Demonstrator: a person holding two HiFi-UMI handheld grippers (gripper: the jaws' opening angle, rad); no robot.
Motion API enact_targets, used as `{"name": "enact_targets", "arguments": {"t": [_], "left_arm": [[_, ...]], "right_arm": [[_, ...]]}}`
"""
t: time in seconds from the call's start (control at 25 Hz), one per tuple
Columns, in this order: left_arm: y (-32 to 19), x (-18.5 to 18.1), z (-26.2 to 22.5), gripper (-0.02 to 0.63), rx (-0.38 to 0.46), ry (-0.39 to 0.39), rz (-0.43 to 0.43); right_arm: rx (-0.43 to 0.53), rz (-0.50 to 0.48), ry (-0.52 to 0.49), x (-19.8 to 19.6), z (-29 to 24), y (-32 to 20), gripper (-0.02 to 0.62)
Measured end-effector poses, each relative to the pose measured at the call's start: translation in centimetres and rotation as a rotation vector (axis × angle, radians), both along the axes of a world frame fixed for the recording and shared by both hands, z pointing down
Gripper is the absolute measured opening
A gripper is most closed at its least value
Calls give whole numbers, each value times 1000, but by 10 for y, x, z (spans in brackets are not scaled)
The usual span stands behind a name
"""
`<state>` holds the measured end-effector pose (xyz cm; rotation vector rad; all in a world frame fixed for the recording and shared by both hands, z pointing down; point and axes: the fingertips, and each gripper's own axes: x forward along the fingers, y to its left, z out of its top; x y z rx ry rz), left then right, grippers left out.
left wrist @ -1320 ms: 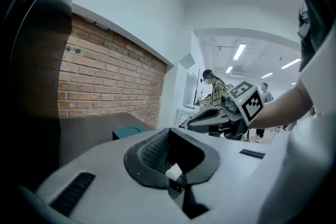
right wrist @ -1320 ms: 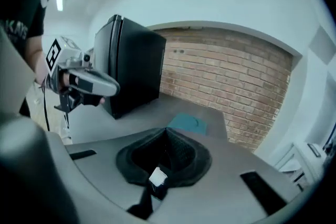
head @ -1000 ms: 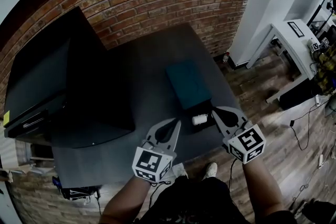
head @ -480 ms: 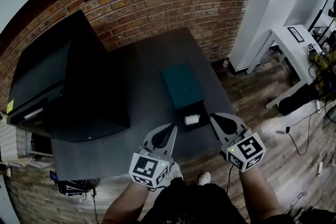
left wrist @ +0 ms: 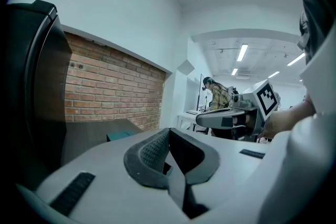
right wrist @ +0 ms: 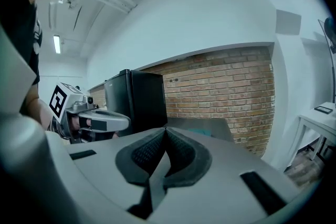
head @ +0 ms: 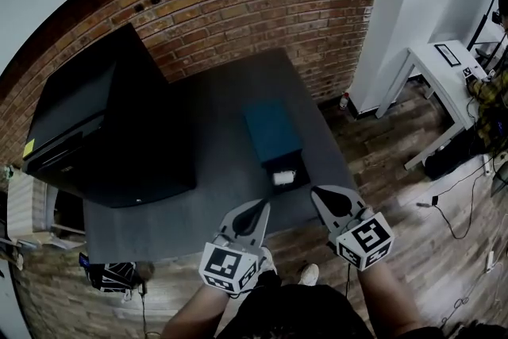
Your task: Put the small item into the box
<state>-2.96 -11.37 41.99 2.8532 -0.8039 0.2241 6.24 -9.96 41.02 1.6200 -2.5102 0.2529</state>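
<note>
We found no words, brands or numbers that we could read. The only signs were black-and-white square code patterns on the cubes of the left gripper [head: 263,206] and the right gripper [head: 317,191], and these spelled nothing legible.

Overhead view, two low across table [head: 214,131]

A teal box [head: 272,132] and a white small item [head: 282,178] are seen on a dark grey table [head: 214,171]. A red-brown brick wall [head: 262,4] is shown at 12 o'clock. Black-and-white square markers are borne by the grey left gripper [head: 264,205] and right gripper [head: 315,190].
</note>
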Motion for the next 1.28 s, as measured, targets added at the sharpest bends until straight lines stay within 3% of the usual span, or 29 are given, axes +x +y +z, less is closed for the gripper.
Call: {"name": "enact_targets", "arguments": {"t": [0.36,1.28], "left_arm": [[39,6,5,34,-14,-1,-26],[93,4,5,34,6,-24,-126]], "right_arm": [[-8,-1,-25,8,3,36,17],[10,-138,-50,-4,6,77,17]]}}
